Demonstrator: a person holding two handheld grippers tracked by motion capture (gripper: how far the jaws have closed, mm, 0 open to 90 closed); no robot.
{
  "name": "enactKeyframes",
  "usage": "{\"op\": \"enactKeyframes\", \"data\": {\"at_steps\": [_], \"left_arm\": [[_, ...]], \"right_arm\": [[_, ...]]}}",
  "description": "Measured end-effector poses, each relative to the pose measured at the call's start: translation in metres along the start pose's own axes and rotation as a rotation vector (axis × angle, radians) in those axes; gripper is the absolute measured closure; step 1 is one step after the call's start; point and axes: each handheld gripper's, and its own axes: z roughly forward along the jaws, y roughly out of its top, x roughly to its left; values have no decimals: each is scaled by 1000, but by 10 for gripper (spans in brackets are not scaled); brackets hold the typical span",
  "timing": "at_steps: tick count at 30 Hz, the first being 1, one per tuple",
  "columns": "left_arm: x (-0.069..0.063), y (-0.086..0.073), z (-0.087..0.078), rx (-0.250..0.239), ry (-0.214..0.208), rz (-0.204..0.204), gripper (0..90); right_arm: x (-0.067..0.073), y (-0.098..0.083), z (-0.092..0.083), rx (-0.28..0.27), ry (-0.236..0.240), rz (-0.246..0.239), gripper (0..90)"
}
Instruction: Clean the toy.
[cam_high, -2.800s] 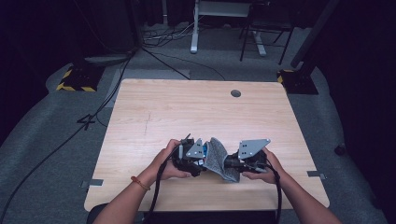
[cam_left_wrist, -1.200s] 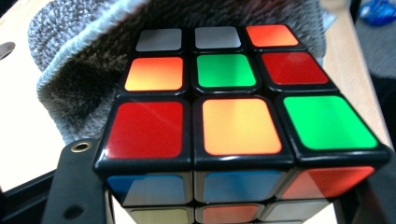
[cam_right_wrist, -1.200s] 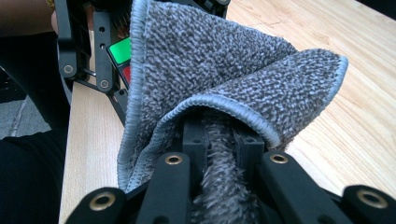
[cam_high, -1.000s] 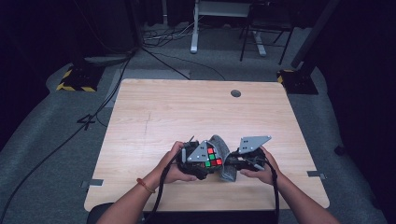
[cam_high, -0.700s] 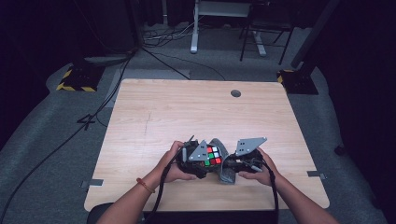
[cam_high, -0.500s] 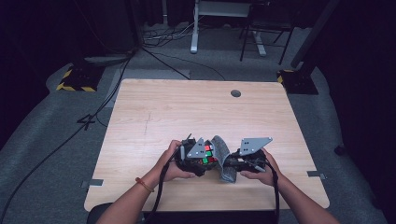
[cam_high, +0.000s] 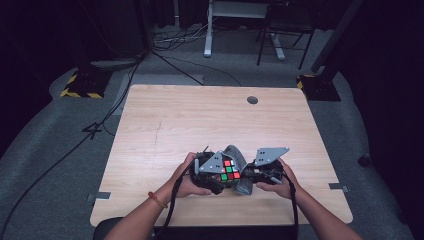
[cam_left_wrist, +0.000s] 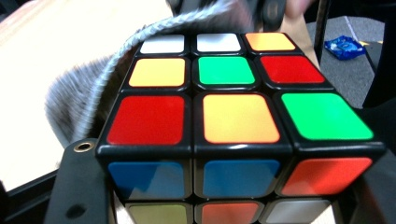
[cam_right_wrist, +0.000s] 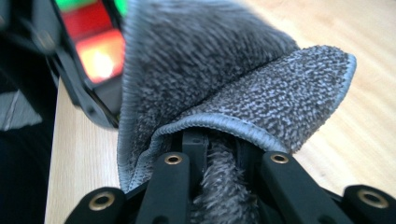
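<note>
While I hold it over the near part of the pale wooden table (cam_high: 165, 125), the black-framed puzzle cube with coloured square stickers (cam_high: 229, 170) is clamped between the jaws of my left gripper (cam_high: 220, 176), which press on its two opposite sides. A cube has no long axis; in the high view one face points up toward the camera and shows red and green squares. In the left gripper view the upper face (cam_left_wrist: 229, 88) shows white, white, orange in the far row, then yellow, green, red, then red, yellow, green in the near row, and the face turned to the camera starts with blue, blue, orange. My right gripper (cam_high: 251, 175) is clenched on a grey fluffy microfibre cloth (cam_right_wrist: 224, 93), whose folded edge comes out from between its jaws. The cloth lies against the right side of the cube and curls over its far edge (cam_left_wrist: 93, 79). Both of my hands are close together near the front edge of the table. I can read no brand, label or writing on the cube or on the cloth.
</note>
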Motion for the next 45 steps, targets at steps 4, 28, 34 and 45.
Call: {"op": "enactKeyframes", "data": {"at_steps": [4,28,34,45], "left_arm": [[3,-2,0,10,9,-2,333],[8,-12,6,53,-14,-40,331],[2,-8,12,83,-11,-10,331],[10,-13,15,73,-27,-109,325]], "right_arm": [[2,-1,6,34,33,-9,789],[1,0,-10,-60,10,-41,789],[-5,-3,-6,-22,-4,-5,789],[-6,-4,-7,-53,4,9,790]]}}
